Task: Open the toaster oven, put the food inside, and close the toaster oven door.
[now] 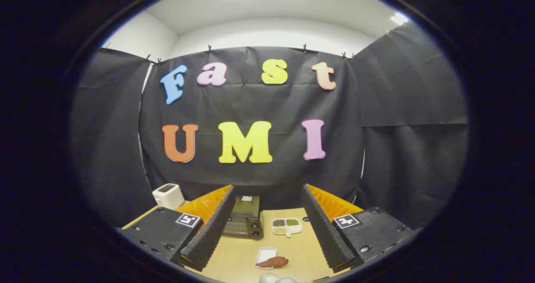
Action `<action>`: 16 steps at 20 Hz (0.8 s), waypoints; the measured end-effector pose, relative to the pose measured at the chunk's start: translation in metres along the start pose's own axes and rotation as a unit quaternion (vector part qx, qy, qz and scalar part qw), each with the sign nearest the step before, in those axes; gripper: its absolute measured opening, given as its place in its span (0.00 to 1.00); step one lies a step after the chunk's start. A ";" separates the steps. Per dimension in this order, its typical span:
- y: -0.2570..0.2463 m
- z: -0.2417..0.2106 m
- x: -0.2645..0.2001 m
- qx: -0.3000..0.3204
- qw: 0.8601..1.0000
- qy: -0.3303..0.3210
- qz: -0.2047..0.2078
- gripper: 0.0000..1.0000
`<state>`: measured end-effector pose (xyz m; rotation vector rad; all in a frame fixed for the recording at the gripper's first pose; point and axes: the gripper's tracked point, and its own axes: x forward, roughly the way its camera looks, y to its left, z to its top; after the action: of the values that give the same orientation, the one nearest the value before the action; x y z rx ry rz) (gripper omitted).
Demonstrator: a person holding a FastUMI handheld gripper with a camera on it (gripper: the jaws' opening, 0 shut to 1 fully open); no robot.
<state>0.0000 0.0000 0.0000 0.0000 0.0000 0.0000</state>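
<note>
The gripper (267,226) hangs high over the bench (234,258), its two fingers spread wide apart with nothing between them but open air.

Down between the fingers, and nearest to them, lies a small white tray (265,257) on the wood, and a reddish-brown piece of food (273,262) sits across its near edge, partly on the tray and partly spilling off toward the right finger.

Further ahead, still between the fingers, stands a white divided dish (286,226). Its compartments hold different fillings: one dark brown, one green, and paler stuff in the nearer ones; what they are exactly is too small to tell.

Just beside that dish, toward the left finger, sits the black toaster oven (243,221), its door closed, with two round knobs (254,229) on the side facing the dish. The left finger covers part of its front.

Beyond the left finger, off at the far corner of the bench, stands a white toaster (168,195), well apart from the rest.

Right at the near edge of the bench, a pale rounded object (276,278) peeks in; I can't tell what it is.
</note>
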 end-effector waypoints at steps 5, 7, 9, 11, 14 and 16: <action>0.001 -0.001 -0.002 0.003 1.000 0.003 -0.009 1.00; 0.004 -0.002 -0.005 -0.001 1.000 0.007 -0.008 1.00; 0.005 0.004 -0.007 -0.002 1.000 -0.002 -0.007 1.00; 0.008 0.005 -0.009 -0.005 1.000 -0.008 -0.005 1.00; 0.012 0.008 -0.007 -0.008 1.000 -0.019 -0.005 1.00; 0.019 0.008 0.000 -0.011 1.000 -0.019 -0.001 1.00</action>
<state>-0.0001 0.0188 0.0076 -0.0215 -0.0380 -0.0022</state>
